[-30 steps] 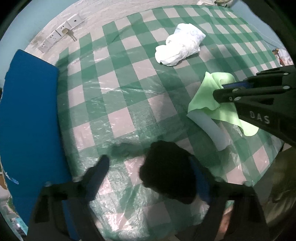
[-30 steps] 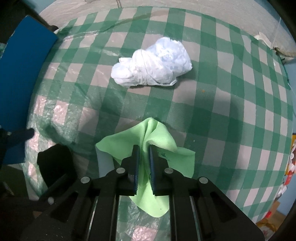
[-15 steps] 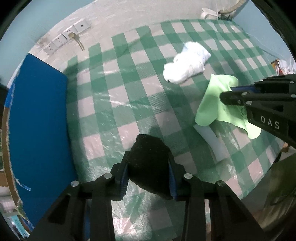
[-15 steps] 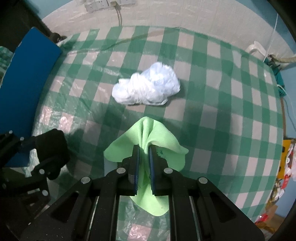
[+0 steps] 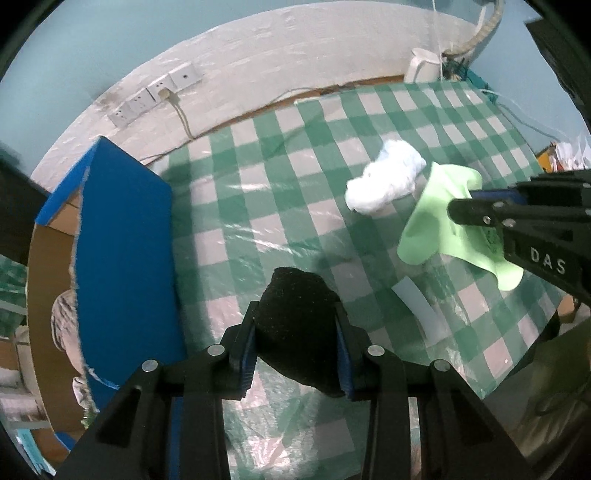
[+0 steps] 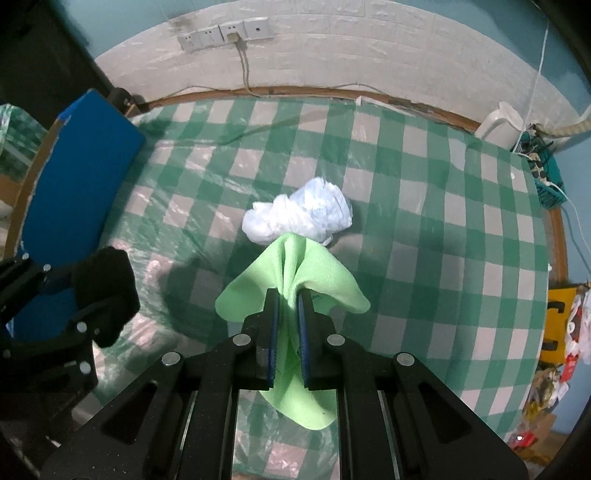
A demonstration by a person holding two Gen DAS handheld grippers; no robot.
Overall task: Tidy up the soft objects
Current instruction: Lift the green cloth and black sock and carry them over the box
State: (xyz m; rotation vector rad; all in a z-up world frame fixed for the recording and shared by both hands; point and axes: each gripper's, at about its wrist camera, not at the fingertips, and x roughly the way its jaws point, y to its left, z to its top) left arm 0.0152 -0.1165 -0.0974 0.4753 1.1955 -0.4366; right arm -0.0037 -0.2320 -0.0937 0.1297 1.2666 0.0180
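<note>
My left gripper point(image 5: 295, 314) is shut on a black foam sponge point(image 5: 299, 325), held above the checked table; the same sponge point(image 6: 105, 291) shows at the left of the right wrist view. My right gripper point(image 6: 288, 299) is shut on a light green cloth point(image 6: 295, 273) that hangs in folds off the table; the cloth point(image 5: 439, 221) also appears at the right in the left wrist view. A crumpled white cloth point(image 6: 299, 219) lies on the table beyond the green one, and the white cloth point(image 5: 386, 179) is untouched.
A green-and-white checked tablecloth point(image 6: 424, 236) under clear plastic covers the table. A blue-sided cardboard box point(image 5: 122, 258) stands at the table's left edge. Wall sockets point(image 6: 225, 31) with a cable sit behind. A pale strip point(image 5: 417, 306) lies on the cloth.
The left gripper closed on the black sponge and lifted it. The right gripper rose with the green cloth, which now hangs clear of the table. Both views show more of the wall.
</note>
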